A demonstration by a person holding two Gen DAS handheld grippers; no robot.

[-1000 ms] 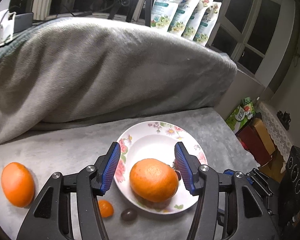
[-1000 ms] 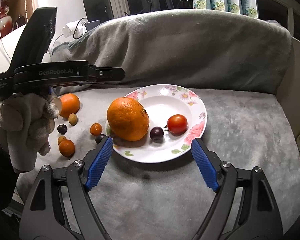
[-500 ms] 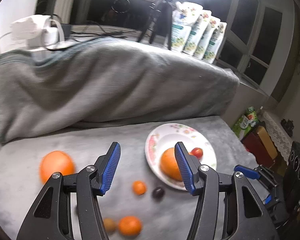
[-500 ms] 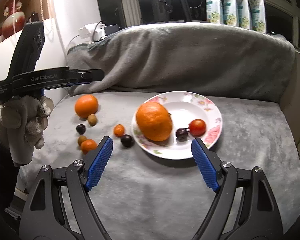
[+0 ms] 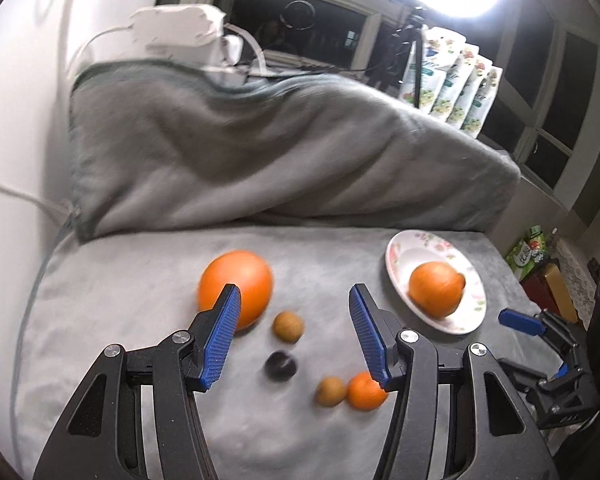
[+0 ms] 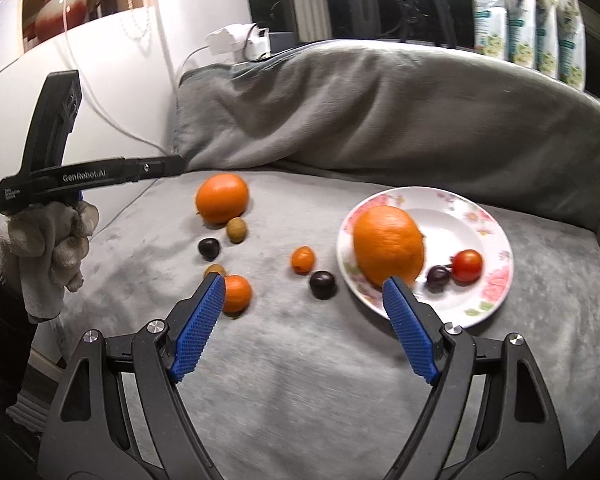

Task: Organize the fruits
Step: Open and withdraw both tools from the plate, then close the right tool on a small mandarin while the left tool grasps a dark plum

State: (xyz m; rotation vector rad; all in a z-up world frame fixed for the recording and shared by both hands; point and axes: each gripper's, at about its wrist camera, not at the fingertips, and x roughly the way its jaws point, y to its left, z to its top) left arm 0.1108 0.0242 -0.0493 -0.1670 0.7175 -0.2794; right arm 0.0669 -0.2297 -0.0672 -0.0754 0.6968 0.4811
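Left wrist view: the left claw [image 5: 294, 300] stands with its blue pads apart and nothing between them; it hangs over the grey cloth-covered counter [image 5: 140, 288] and touches no fruit. The left pad overlaps the loose orange [image 5: 236, 280] at centre frame only by line of sight. Between the pads, lower in the frame, lie a tan round fruit [image 5: 288, 326] and a dark plum [image 5: 281, 366]. A second tan fruit [image 5: 331, 391] and a small mandarin [image 5: 364, 391] sit touching one another at the lower centre-right, partly behind the right pad. The floral plate [image 5: 474, 312] lies at the right of the frame and carries a large orange [image 5: 436, 288].

Right wrist view: the right claw [image 6: 303, 296] is spread wide and empty, above the bare cloth at lower centre. Ahead of it, a small kumquat-like fruit [image 6: 302, 259] and a second dark plum [image 6: 322, 285] rest on the cloth just left of the plate. On the plate, at the right, sit the large orange, a dark grape-like fruit [image 6: 438, 276] and a red tomato [image 6: 467, 266], the last two touching. At the left edge a gloved hand [image 6: 52, 248] grips the handle of the left tool. A rumpled grey blanket [image 6: 380, 112] fills the upper half, with packets [image 6: 528, 20] standing at the upper right.
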